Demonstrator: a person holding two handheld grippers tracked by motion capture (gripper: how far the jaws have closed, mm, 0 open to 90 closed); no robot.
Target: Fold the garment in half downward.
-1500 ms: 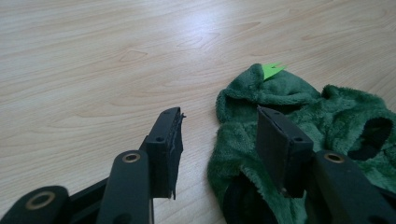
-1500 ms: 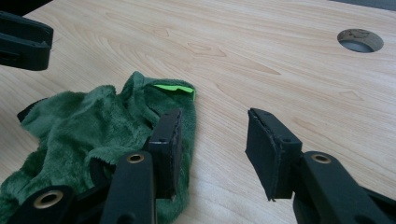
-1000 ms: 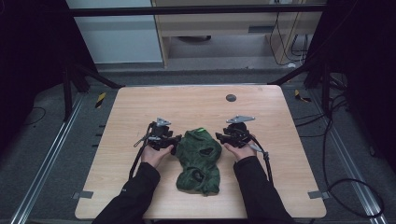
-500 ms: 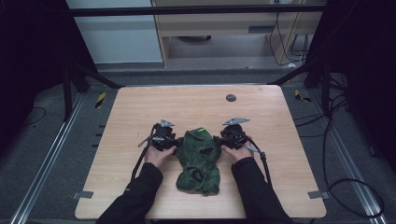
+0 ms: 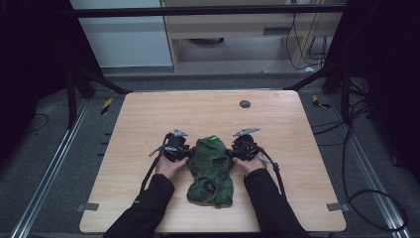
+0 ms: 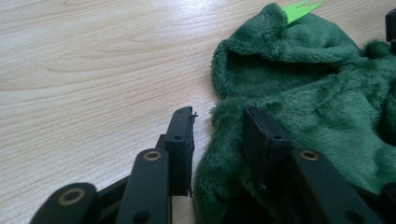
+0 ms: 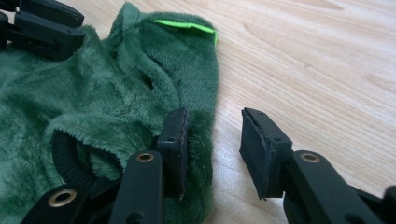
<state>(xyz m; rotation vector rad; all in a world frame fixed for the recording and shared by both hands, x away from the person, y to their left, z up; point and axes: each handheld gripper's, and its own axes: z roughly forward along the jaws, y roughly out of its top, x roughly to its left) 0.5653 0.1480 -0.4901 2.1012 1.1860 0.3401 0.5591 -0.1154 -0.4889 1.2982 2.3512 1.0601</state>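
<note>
A crumpled dark green fleece garment lies on the wooden table, toward its near side, with a bright green tag at its far end. My left gripper is at the garment's left edge. In the left gripper view it stands open, its jaws on either side of the fleece rim. My right gripper is at the right edge and is also open. One of its jaws rests on the fleece and the other is over bare wood. The left gripper's black jaws lie across the far side of the fabric.
A small dark round disc sits on the table's far side. Grey tape marks sit at the near corners. Cables trail from both grippers toward the near edge. Bare wood lies around the garment.
The right gripper has slid a little left onto the garment's edge. The left gripper has barely moved. The fleece has bunched slightly between them.
</note>
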